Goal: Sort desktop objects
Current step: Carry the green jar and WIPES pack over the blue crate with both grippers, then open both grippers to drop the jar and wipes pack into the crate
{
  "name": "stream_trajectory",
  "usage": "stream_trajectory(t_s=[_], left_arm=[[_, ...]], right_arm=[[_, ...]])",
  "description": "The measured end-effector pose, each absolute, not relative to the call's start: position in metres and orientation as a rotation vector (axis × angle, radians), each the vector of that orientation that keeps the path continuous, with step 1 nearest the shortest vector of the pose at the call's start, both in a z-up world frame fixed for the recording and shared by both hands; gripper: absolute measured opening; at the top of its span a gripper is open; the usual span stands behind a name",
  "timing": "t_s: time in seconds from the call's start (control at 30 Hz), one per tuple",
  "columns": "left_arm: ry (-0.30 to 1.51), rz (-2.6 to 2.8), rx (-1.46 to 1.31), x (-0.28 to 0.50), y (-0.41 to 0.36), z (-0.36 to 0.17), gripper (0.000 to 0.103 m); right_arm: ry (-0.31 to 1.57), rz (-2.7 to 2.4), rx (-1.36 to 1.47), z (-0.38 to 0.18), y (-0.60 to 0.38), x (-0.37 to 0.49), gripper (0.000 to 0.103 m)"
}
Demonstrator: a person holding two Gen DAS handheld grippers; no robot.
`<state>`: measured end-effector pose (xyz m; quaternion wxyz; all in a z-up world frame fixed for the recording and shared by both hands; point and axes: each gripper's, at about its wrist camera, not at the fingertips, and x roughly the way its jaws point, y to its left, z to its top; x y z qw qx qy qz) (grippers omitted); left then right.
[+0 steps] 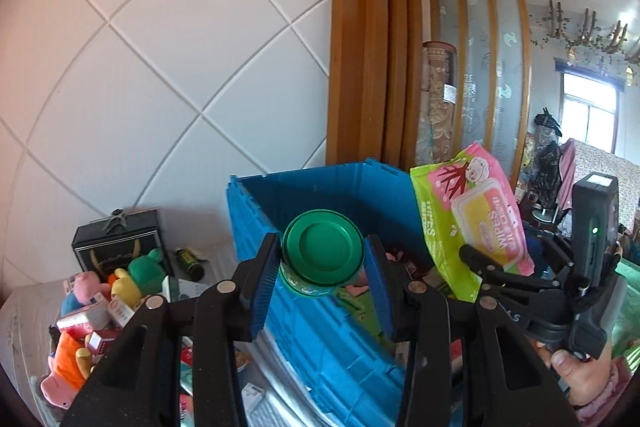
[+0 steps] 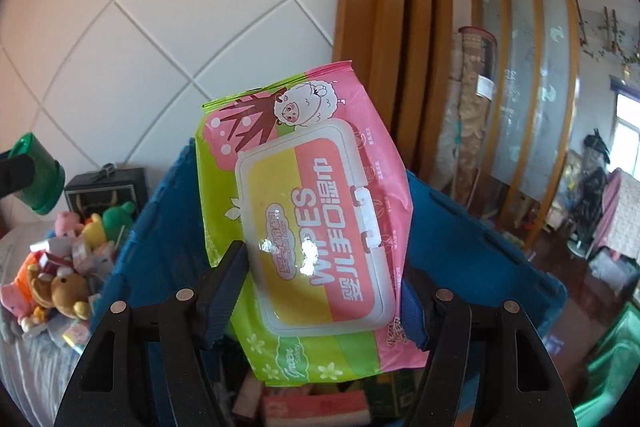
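2 hand-held grippers hang over a blue plastic crate, each closed on a load. That crate is the largest thing in view: ribbed, hard-walled, its rim level with the fingers, and its floor mostly hidden behind them, so only scraps of pink and green packaging show inside.

Next in size, the wipes pack is a soft, glossy pouch in pink and lime with a cartoon sheep and a rigid white flip lid. The right hand-held gripper has it pinched by its lower half, jaws about half spread, blue ribbed pads pressing both sides; the pack stands tilted above the crate. From the left wrist view the same pack sits to the right, with the person's hand wrapped round the black handle, cut off at the frame edge.

Smaller, a round green tin with a smooth ridged lid is clamped between the left hand-held gripper pads, jaws narrowly parted, above the crate's near wall.

Left of the crate, a heap of plush toys and small boxes lies on a pale, quilted surface, too jumbled to sort out singly.
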<state>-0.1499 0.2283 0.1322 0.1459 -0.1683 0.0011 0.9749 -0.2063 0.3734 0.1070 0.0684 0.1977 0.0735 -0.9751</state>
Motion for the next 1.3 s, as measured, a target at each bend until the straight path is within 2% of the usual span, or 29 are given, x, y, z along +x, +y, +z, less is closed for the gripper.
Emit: stream_trajectory(t_s=[0.2,0.47,0.57,0.67,0.73,0.8,0.93,1.13,1.3], left_arm=[[0.048,2.726,-0.538,-0.171,0.283,0.133,0.042],[0.080,2.665,-0.699,-0.201,0.318,0.106,0.042],[0.111,2.648,-0.762,-0.209,0.322,0.095,0.042],[0.091,2.636,-0.805,-0.213,0.321,0.090,0.042],[0.075,2.640,-0.793,-0.211,0.319,0.090,0.045],[0.076,2.637,-0.783,-0.209,0.320,0.089,0.055],[0.096,2.656,-0.730,-0.204,0.321,0.090,0.059],[0.013,2.681,-0.684,-0.198,0.307,0.092,0.060],[-0.045,2.757,-0.639,-0.181,0.279,0.096,0.067]], right_arm=[[0.282,-3.002,0.669,0.086,0.404,-0.225,0.068],[0.309,-3.043,0.688,0.079,0.423,-0.246,0.069],[0.299,-3.038,0.704,0.077,0.425,-0.255,0.070],[0.299,-3.053,0.697,0.074,0.425,-0.254,0.076],[0.299,-3.054,0.701,0.075,0.424,-0.254,0.081],[0.314,-3.068,0.692,0.074,0.424,-0.253,0.087],[0.395,-3.106,0.689,0.071,0.417,-0.252,0.102],[0.484,-3.143,0.652,0.065,0.413,-0.257,0.102],[0.479,-3.152,0.602,0.064,0.415,-0.257,0.103]])
